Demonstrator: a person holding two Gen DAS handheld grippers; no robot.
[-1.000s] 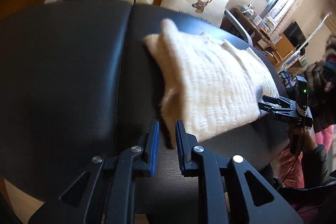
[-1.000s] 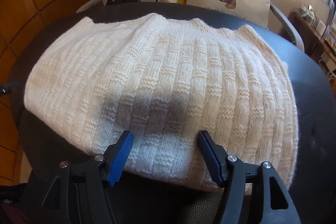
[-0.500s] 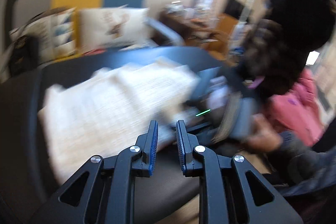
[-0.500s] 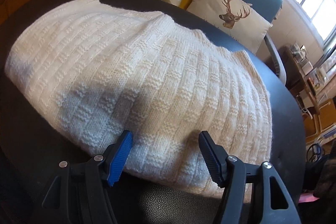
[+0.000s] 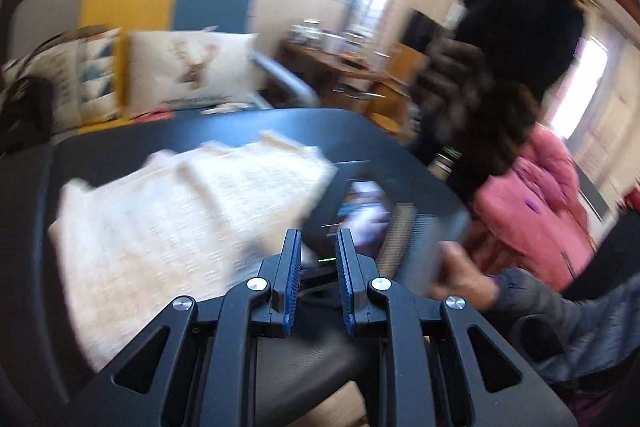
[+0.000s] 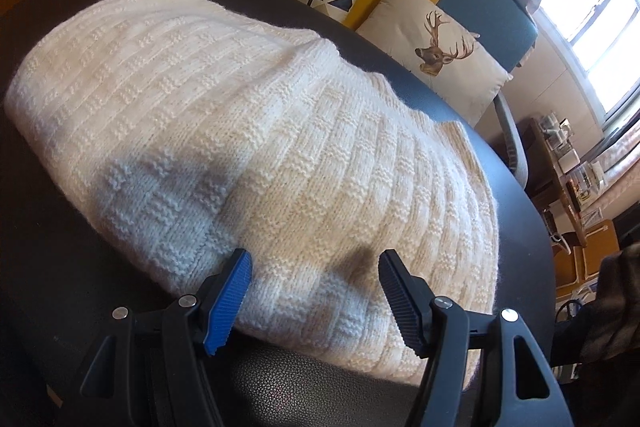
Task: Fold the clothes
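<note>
Cream knitwear, your folded sweater [image 6: 248,147], lies flat on the dark counter [image 6: 60,247], so your right hand-held gripper [image 6: 314,291] hangs at its near edge, jaws wide and empty. Your left hand-held gripper [image 5: 318,263] stands slightly apart, holding nothing.

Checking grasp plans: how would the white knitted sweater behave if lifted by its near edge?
The sweater is a thick, loose knit, so it would likely droop rather than stay flat. Its folded layers may slide apart. The textured yarn probably grips well, not slippery.
</note>
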